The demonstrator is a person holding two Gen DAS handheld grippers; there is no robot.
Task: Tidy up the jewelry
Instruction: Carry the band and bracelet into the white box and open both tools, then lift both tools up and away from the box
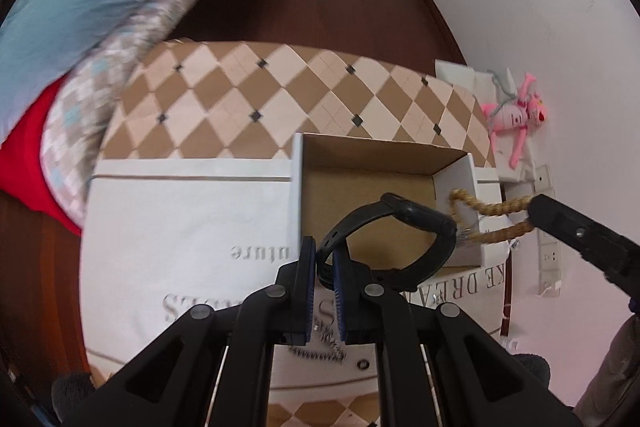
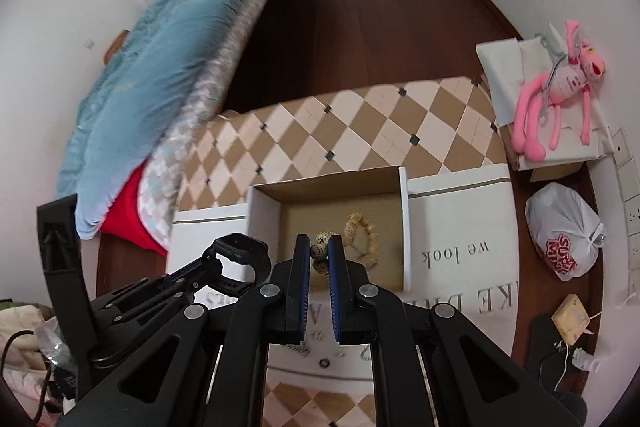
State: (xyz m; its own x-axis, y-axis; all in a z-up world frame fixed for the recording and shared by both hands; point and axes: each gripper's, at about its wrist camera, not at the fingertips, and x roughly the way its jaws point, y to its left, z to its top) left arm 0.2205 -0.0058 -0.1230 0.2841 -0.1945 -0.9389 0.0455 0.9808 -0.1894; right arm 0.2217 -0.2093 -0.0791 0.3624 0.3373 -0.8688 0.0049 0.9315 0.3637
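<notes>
While your left gripper (image 1: 325,269) pinches only the strap of the black watch (image 1: 400,227) and your right gripper (image 2: 319,253) clamps one bead of the bracelet (image 2: 362,233), both hanging over the open box (image 2: 403,223), either could slip out or snag together if you jerk.

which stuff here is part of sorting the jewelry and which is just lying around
Job: black watch in the left gripper; beaded bracelet in the right gripper; open cardboard box.

Lying about: pink plush toy; white plastic bag; blue blanket.
</notes>
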